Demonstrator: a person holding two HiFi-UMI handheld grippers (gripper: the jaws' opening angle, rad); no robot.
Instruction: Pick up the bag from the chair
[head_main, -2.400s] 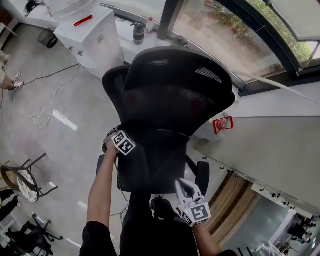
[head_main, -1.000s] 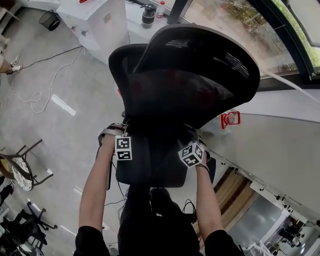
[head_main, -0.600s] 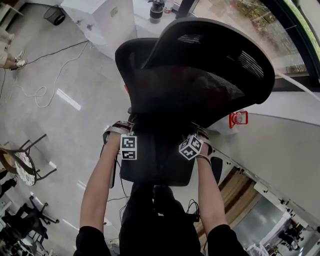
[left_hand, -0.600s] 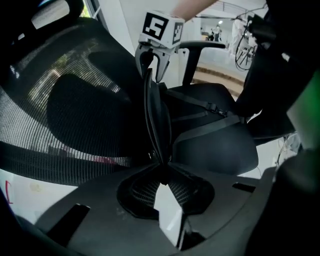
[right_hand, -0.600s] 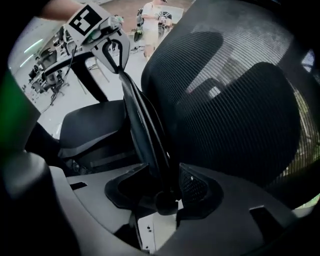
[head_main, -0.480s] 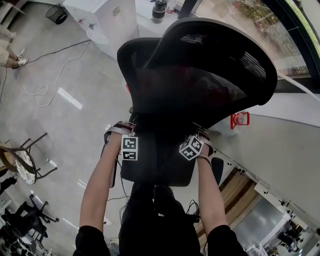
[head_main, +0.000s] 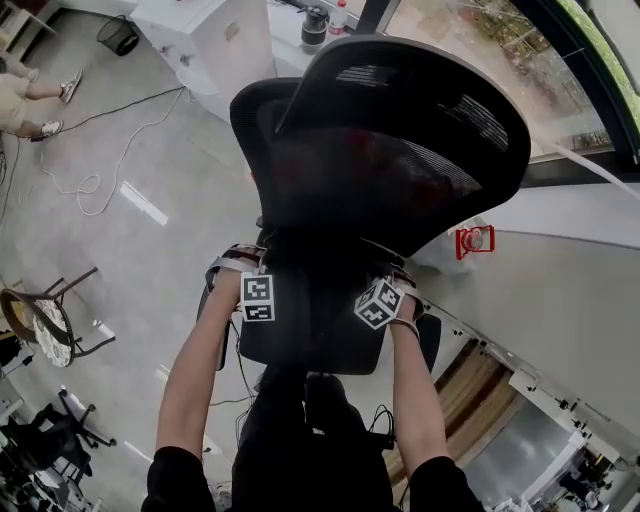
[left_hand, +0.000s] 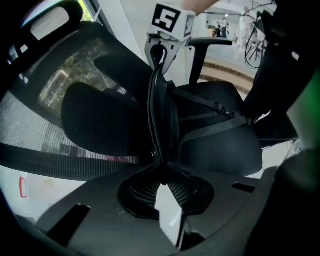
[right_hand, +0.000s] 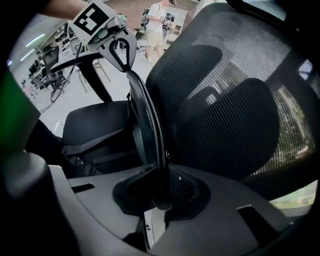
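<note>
The bag is black and sits low against the mesh back of the black office chair. Its body with cross straps shows in the left gripper view, and again as a dark bulk in the right gripper view. A black handle strap runs between the two grippers. My left gripper is shut on one end of it. My right gripper is shut on the other end. Each gripper sees the other across the strap: the right one, the left one.
A chair armrest stands behind the bag. A white cabinet is at the back left, with a cable on the floor beside it. A person's legs are at far left. A grey desk and a red object lie to the right.
The right gripper has come up from near my body to the bag, opposite the left gripper. Over the last second both grippers have barely moved.
</note>
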